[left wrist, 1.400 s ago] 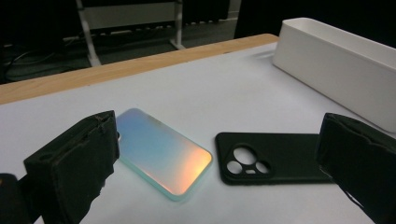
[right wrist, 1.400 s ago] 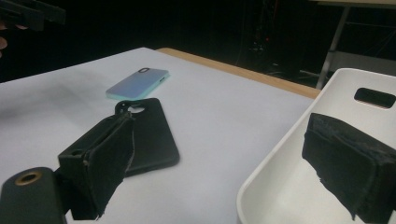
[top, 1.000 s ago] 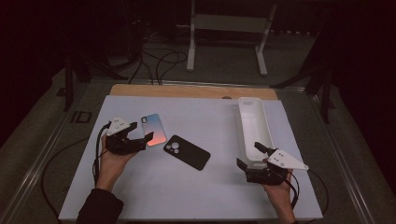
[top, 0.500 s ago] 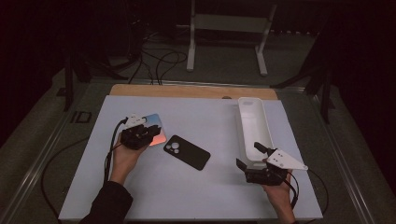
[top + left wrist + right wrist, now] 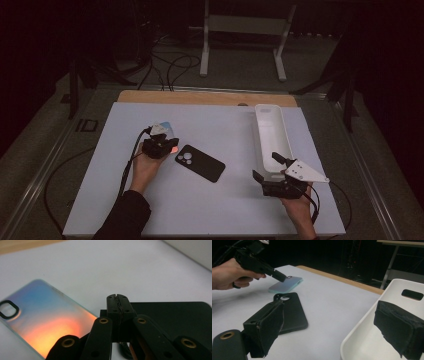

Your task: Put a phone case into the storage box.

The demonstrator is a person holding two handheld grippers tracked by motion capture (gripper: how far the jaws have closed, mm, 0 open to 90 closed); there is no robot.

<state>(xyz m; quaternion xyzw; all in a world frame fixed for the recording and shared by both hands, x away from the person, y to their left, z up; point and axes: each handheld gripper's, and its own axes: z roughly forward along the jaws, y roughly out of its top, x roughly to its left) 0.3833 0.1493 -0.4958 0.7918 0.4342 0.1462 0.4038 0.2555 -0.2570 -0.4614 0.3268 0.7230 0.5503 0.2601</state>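
Fingers of the left gripper pressed together, gripping nothing, tips poised at the iridescent phone case beside the black phone case. Right gripper spread wide, empty, straddling the near rim of the white bin. Both cases flat on the white table.
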